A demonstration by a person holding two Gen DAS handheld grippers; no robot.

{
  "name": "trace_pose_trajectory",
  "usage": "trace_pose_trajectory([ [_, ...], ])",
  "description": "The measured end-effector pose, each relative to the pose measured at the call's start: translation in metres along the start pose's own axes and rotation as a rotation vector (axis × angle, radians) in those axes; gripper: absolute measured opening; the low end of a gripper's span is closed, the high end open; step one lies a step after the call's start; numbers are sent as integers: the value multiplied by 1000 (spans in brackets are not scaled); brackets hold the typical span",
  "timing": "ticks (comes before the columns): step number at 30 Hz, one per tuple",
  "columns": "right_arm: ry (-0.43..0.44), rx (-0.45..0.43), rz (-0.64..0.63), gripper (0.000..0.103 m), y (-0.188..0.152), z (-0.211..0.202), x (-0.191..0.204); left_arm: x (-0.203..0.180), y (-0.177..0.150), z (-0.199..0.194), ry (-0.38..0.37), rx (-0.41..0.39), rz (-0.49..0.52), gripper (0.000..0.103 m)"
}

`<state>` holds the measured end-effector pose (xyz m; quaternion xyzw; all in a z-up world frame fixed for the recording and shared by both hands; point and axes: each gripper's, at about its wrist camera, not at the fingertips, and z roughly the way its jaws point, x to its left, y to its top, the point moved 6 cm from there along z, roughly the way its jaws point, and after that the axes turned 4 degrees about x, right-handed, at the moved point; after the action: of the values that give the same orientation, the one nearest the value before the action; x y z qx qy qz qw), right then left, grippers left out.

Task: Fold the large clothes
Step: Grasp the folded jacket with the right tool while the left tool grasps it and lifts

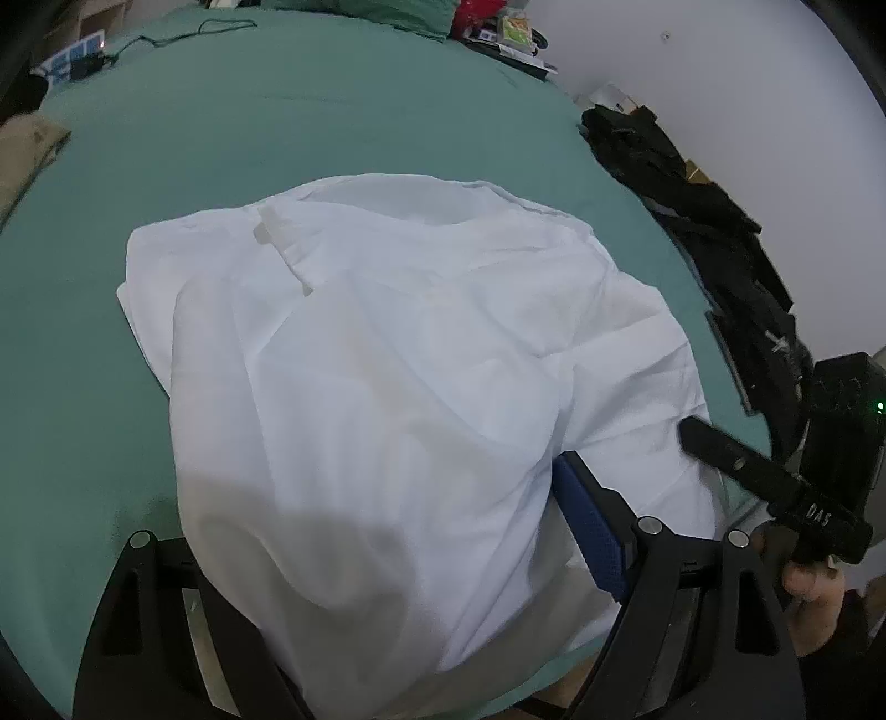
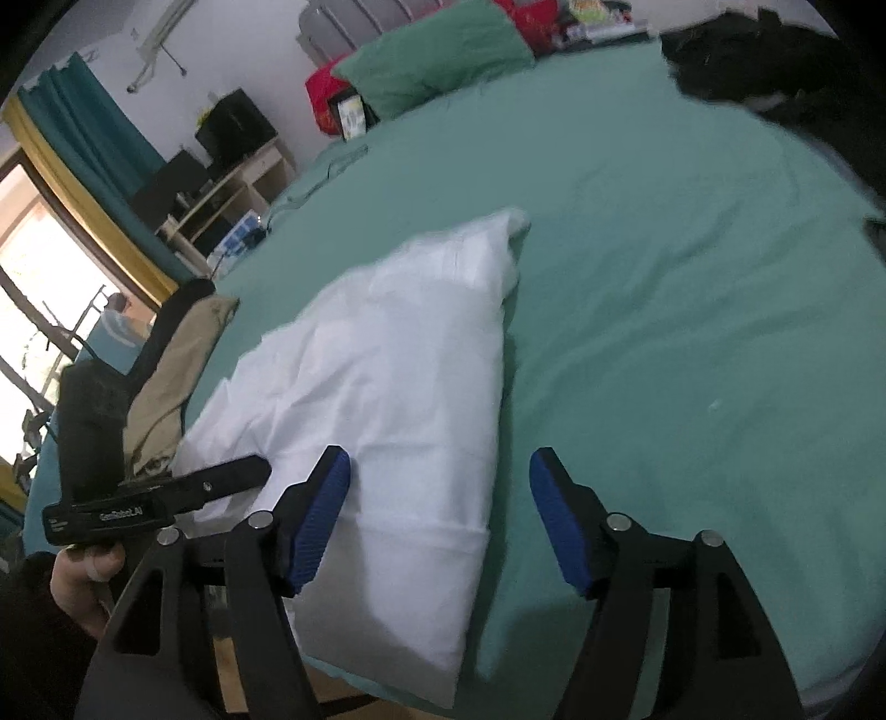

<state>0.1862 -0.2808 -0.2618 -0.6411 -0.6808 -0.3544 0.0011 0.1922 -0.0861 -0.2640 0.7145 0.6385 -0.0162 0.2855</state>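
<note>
A large white garment (image 1: 387,354) lies folded over in a loose heap on the green bed sheet (image 1: 277,138). In the left wrist view it drapes over my left gripper (image 1: 421,531); only the right blue pad (image 1: 590,531) shows, the left finger is hidden under cloth. In the right wrist view the same garment (image 2: 387,376) lies as a long folded wedge. My right gripper (image 2: 440,515) is open, jaws wide apart, above the garment's near end, holding nothing. The left gripper's body (image 2: 138,498) shows at the left.
Black clothes (image 1: 692,221) lie along the bed's right edge, also seen far right in the right wrist view (image 2: 747,61). A beige garment (image 2: 177,360) lies at the left edge. A green pillow (image 2: 437,55), a cable (image 1: 183,33) and clutter sit at the head.
</note>
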Motion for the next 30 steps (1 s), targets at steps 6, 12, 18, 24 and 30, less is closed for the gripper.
trace_pose_trajectory([
  [6, 59, -1, 44, 68, -5, 15, -3, 0, -2, -1, -21, -24, -1, 66],
  [12, 101, 36, 0, 59, -11, 27, 15, -4, -10, -5, -81, -18, 10, 32],
  [18, 179, 30, 88, 28, -11, 22, 8, -14, -8, -18, -84, -54, 28, 25],
  [24, 105, -19, 0, 22, -1, -2, 25, -23, -1, -39, -118, -74, 81, 21],
  [30, 62, -104, -46, 21, 14, -34, 39, -36, 13, -66, -142, -130, 109, 18],
])
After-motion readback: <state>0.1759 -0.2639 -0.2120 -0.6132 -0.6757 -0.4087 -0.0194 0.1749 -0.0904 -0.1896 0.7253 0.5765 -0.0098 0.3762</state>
